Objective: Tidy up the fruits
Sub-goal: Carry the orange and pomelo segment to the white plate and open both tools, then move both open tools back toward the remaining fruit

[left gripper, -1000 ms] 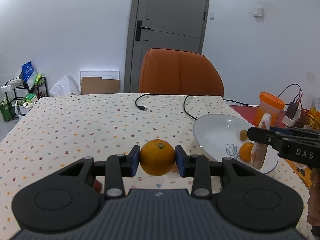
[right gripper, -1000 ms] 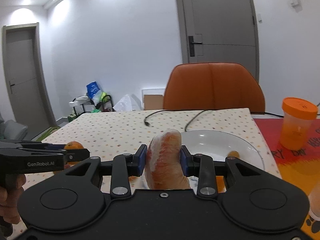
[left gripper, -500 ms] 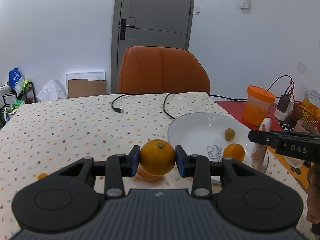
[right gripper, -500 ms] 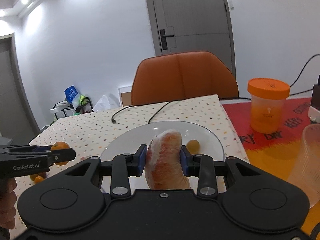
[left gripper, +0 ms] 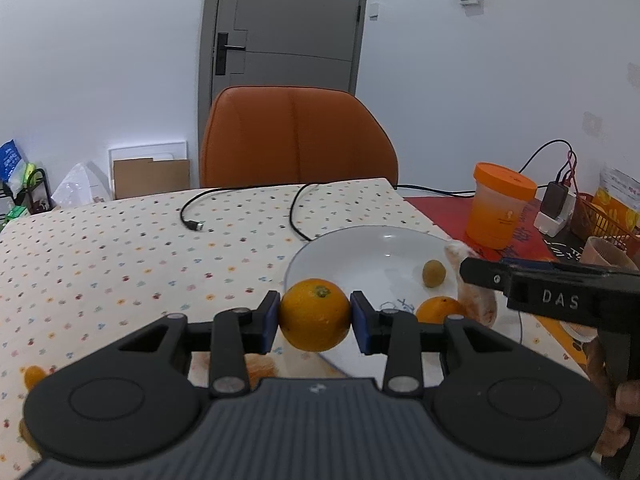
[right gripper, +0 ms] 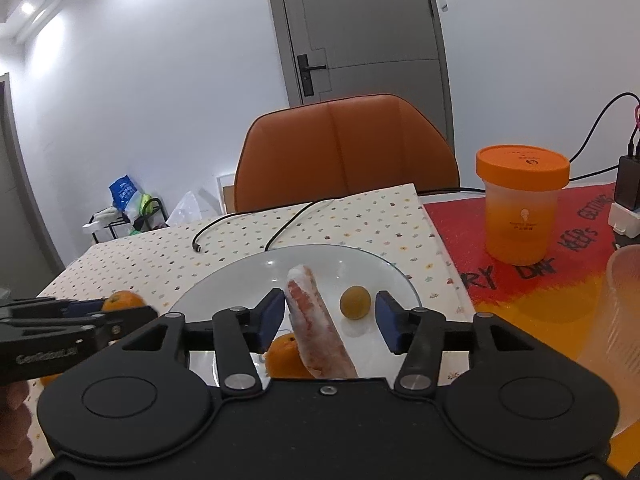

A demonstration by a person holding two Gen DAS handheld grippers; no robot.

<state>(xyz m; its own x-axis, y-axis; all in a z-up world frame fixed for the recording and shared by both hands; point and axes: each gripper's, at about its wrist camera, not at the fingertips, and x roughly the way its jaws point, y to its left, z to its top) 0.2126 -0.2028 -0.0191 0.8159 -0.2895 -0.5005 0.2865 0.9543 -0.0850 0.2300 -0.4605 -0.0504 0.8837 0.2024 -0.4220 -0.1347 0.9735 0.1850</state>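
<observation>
Left gripper (left gripper: 315, 315) clamps an orange (left gripper: 314, 314) at the plate's (left gripper: 360, 248) near-left rim; right gripper (right gripper: 329, 319) gapes around a wrapped fruit (right gripper: 318, 332), its lower end hidden.

My right gripper (right gripper: 327, 317): jaws apart around the pink wedge (right gripper: 316, 320)
Wedge: leaning over my plate (right gripper: 384, 270)
Plate: small brown fruit (right gripper: 355, 302), orange (right gripper: 285, 356)

Round orange (left gripper: 315, 314) clamped above white plate (left gripper: 344, 248) rim; pink grapefruit wedge (right gripper: 316, 326) on plate.
</observation>
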